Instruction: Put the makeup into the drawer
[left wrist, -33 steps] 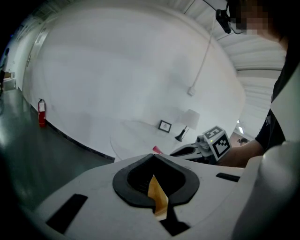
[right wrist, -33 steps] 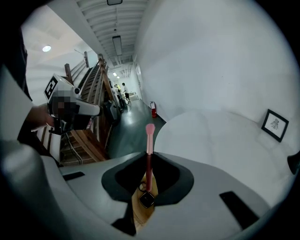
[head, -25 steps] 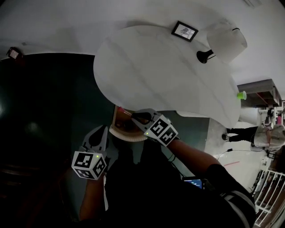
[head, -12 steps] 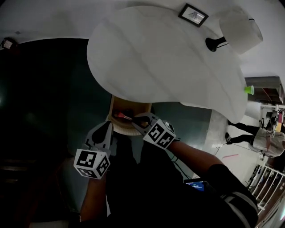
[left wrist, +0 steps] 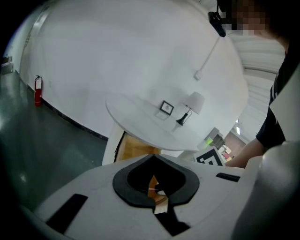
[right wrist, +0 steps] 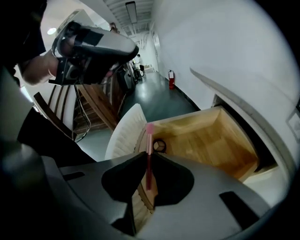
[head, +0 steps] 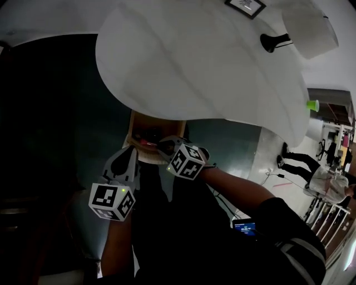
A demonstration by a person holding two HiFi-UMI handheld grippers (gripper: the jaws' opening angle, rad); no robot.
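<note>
A thin pink makeup stick (right wrist: 148, 154) stands upright between the jaws of my right gripper (right wrist: 148, 158), which is shut on it. In the head view the right gripper (head: 161, 146) holds the stick (head: 146, 142) over the front of the open wooden drawer (head: 146, 125) under the white table (head: 194, 61). The drawer (right wrist: 206, 136) shows a bare wood floor and a small round item (right wrist: 159, 146) near its white front panel (right wrist: 123, 133). My left gripper (head: 127, 158) hangs just left of the drawer front, its jaws meeting at the tips (left wrist: 152, 158) with nothing held.
A picture frame (head: 245, 5) and a white lamp (head: 303, 28) stand on the table's far side. A green cup (head: 314, 104) sits on a shelf at the right, where a person (head: 322, 181) stands. Wooden chairs (right wrist: 93, 108) stand left of the drawer. Dark floor surrounds the table.
Both grippers have sunk toward the open drawer. The right one, still holding the pink stick, has tipped further down over the drawer's front.
</note>
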